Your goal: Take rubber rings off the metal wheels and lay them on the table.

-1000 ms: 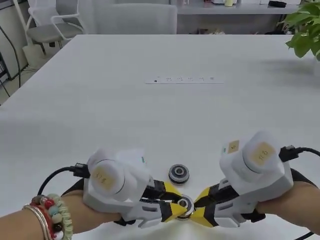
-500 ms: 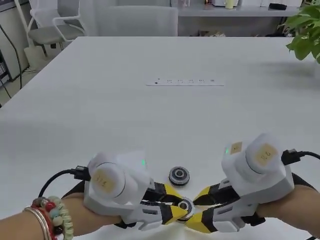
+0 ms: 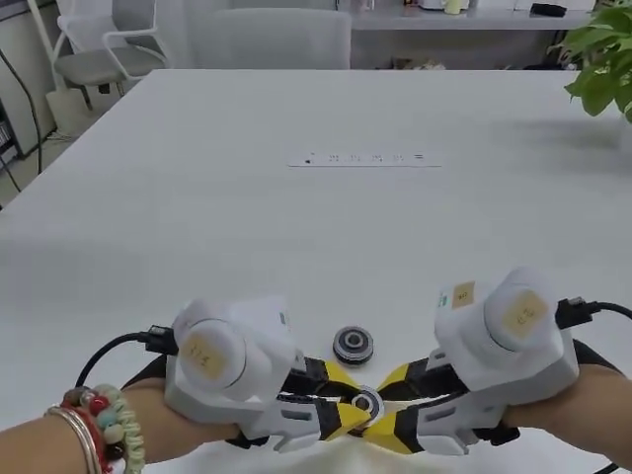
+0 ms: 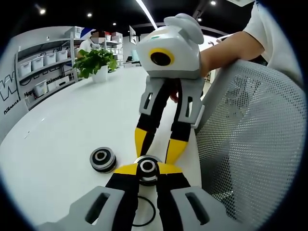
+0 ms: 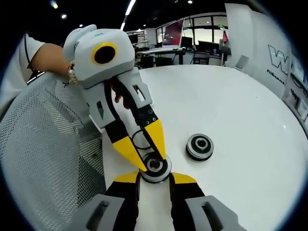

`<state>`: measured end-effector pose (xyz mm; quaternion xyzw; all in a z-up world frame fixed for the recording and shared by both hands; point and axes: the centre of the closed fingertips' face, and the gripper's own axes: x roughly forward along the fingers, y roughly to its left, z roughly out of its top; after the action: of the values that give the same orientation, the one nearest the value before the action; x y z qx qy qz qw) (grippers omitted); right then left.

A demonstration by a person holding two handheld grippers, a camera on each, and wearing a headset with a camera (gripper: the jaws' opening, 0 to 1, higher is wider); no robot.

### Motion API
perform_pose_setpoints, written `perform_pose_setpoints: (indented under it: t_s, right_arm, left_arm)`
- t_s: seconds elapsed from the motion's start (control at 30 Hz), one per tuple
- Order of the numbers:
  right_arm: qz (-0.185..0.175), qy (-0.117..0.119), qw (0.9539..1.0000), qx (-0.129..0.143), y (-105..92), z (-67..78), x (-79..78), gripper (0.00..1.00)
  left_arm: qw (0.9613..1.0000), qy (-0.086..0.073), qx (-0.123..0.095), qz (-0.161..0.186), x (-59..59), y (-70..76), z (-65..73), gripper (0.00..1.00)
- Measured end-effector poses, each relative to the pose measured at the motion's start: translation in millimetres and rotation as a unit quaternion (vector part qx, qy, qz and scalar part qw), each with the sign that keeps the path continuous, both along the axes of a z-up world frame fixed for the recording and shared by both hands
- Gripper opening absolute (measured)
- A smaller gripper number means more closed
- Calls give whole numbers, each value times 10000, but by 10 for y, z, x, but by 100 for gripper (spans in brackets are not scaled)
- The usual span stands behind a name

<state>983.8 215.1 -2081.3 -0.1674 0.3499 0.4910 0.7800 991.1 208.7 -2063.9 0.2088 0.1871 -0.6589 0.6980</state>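
1. Yellow-tipped and clamped shut on the held wheel (image 3: 366,402): left gripper (image 4: 147,171), reaching in from 9 o'clock and holding the wheel close to the table's (image 3: 296,227) 6 o'clock edge.
2. Met from 3 o'clock by the right gripper (image 5: 155,179), its jaws pressed closed against the same wheel. Cannot tell whether biting the dark rubber band or the metal under it.
3. Just beyond the pair at 12 o'clock, lying flat and untouched with its rubber on: second wheel (image 3: 353,344). Beneath the left gripper in its own view, flat on the table: loose ring (image 4: 143,211), apparently already peeled off.
4. Likely to slip if pulled on the metal rather than the rubber. Could twist the wheel out of the left clamp and send it rolling off the near edge. Could also snap a stretched band back, or knock into the second wheel.
5. Against a second ago, hardly changed: still joined at the wheel, right jaw tips now slightly lower toward 6 o'clock, second wheel in the same spot.
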Motion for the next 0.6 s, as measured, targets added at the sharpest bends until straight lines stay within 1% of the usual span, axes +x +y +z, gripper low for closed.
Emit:
perform_pose_setpoints:
  t_s: [0.17,0.2,0.23,0.27,0.3,0.33,0.43,0.5,0.57,0.6]
  right_arm:
    - [119,-55,9999,-107,-24,-12,-8,19]
    - [215,-103,9993,-273,-64,-36,-14,16]
    - [608,-231,9963,-560,-128,-66,-56,11]
    - [339,-199,9984,-396,-114,-44,-52,6]
    - [220,-167,9989,-374,-133,-49,-20,0]
    - [190,-85,9992,-330,-118,-53,-24,0]
    - [237,-153,9988,-394,-121,-59,-19,0]
    - [217,-146,9989,-400,-121,-58,-10,0]
    - [135,-76,9992,-381,-123,-59,-1,0]
    - [27,-2,9993,-362,-127,-62,11,0]
  left_arm:
    - [10000,8,-4,7,-1,2,2,8]
    - [10000,15,-6,13,-1,2,2,8]
    - [10000,7,-8,21,6,5,3,8]
    - [10000,10,1,28,11,11,1,8]
    - [10000,30,-8,30,11,12,0,8]
    - [10000,25,-10,29,11,12,0,8]
    - [10000,16,-5,35,11,12,1,8]
    - [10000,9,0,34,12,13,-1,8]
    - [10000,8,1,34,12,14,-1,8]
    - [10000,7,0,36,13,14,-1,8]
